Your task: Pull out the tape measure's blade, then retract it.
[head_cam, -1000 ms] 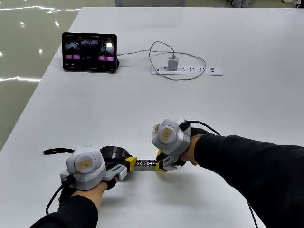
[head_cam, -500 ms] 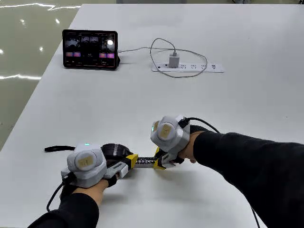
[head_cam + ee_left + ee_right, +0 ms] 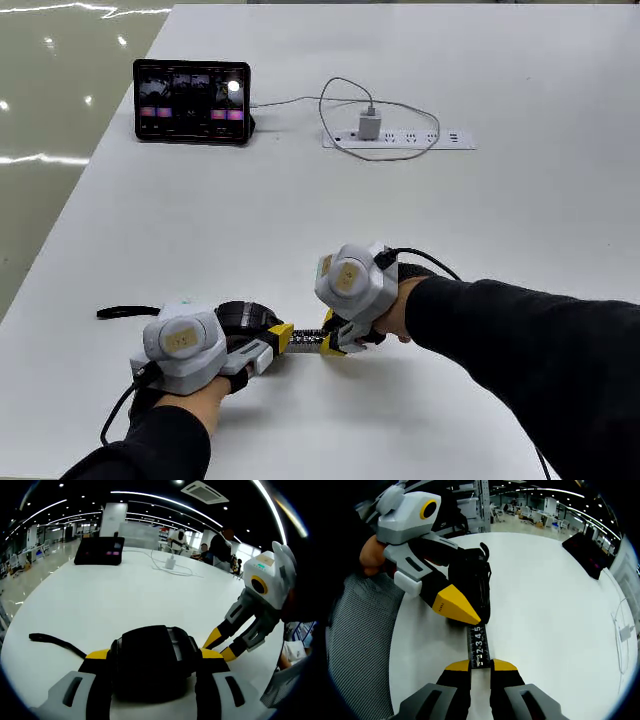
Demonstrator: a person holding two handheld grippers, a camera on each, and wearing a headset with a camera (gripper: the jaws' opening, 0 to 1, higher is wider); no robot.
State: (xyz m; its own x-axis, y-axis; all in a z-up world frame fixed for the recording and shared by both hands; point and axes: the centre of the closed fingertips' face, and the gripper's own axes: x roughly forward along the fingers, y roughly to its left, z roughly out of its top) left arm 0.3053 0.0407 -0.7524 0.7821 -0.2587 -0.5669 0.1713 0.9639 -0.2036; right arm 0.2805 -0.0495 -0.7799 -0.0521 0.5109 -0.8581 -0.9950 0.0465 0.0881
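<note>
L gripper point(image 3: 271, 341), R gripper point(image 3: 331, 347): housings were pale grey w/ tan top patch; jaws grey-black, yellow-tipped. Black cable point(image 3: 432, 265) off each. Long black sleeves point(image 3: 520, 350).

We see a big open-plan office or lab hall: beside the white table point(image 3: 300, 220) spreads a glossy floor point(image 3: 45, 110), above it run ceiling lights point(image 3: 150, 498) and a vent point(image 3: 202, 489), beyond it stand rows of desks point(image 3: 532, 514), and on it sit a tablet point(image 3: 192, 101) and a power strip point(image 3: 405, 139).
</note>
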